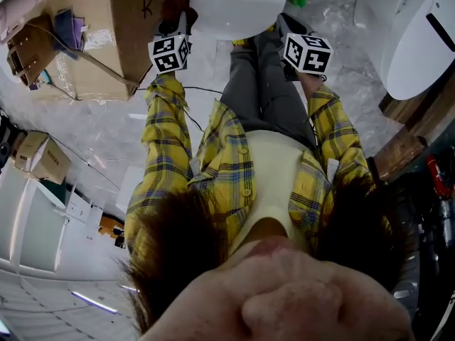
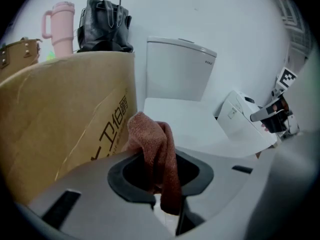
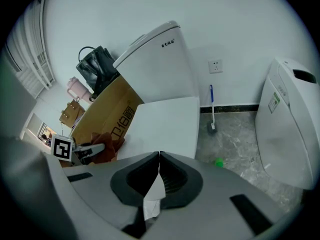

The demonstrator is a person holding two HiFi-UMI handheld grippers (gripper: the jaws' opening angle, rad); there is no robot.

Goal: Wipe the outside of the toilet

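rust-red cloth [image 2: 156, 149] pinched in left gripper [image 2: 165, 199] jaws, draped over them. right gripper [image 3: 159, 159] jaws pressed together, nothing between. white toilet [image 3: 167, 116], lid down, ahead of both, just beside cardboard box [image 2: 60, 119]. black bag [image 2: 104, 26] on the box.

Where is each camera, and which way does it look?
Head view: on the person's head, looking down past their yellow checked shirt to the toilet.
Left gripper view: on the left claw, looking along the red cloth it grips toward the toilet tank.
Right gripper view: on the shut right claw, facing the toilet too.
Shared: both gripper views show the cardboard box and the other claw.
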